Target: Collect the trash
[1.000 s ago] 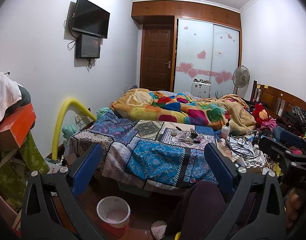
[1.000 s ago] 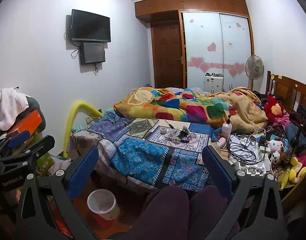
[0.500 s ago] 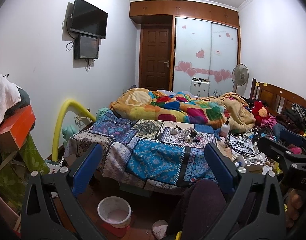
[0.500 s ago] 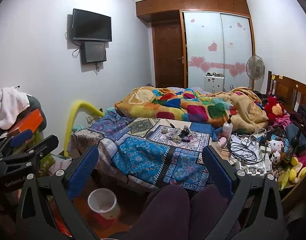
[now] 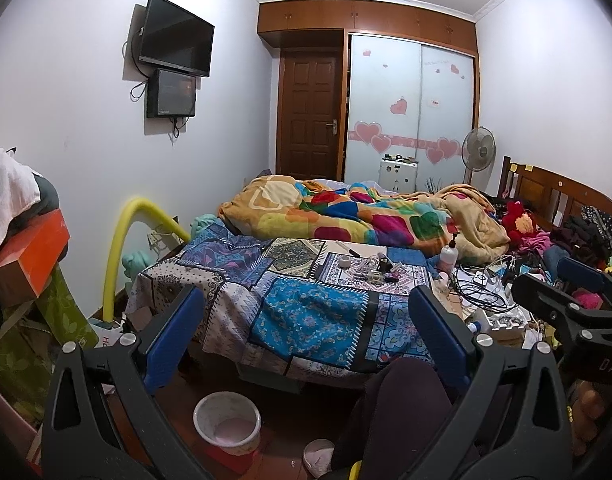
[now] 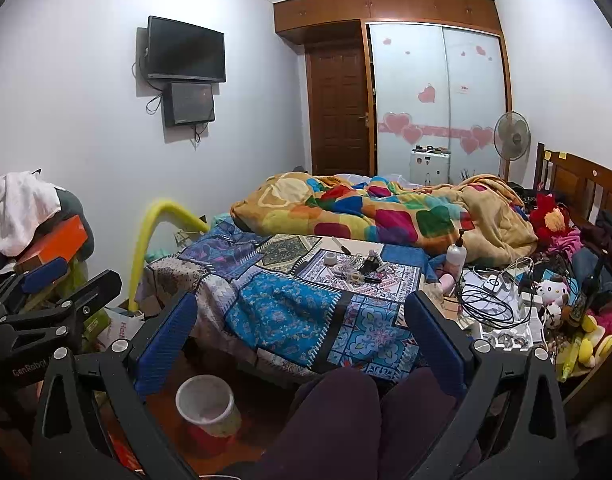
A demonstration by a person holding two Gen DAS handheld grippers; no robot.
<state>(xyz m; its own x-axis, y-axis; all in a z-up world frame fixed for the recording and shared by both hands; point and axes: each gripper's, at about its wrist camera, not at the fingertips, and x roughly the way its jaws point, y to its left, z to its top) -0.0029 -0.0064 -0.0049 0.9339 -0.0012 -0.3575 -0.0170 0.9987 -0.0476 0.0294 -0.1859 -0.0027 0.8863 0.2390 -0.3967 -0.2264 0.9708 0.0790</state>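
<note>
A white waste bin with a pale liner stands on the floor before the bed, low between each gripper's fingers. Small clutter, including a tape roll and dark bits, lies on the patterned cloth of a low table. My left gripper is open and holds nothing. My right gripper is open too, and empty. Each gripper also shows at the edge of the other's view. Both hang well short of the clutter, above a person's knees.
A bed with a colourful duvet fills the room's middle. Cables, bottles and soft toys crowd the right side. An orange box and green bags stack up at the left, by a yellow foam tube. A slipper lies on the floor.
Both views have crept slightly forward and steadied; the bin sits a touch nearer. Both grippers stay open and nothing has been picked up.
</note>
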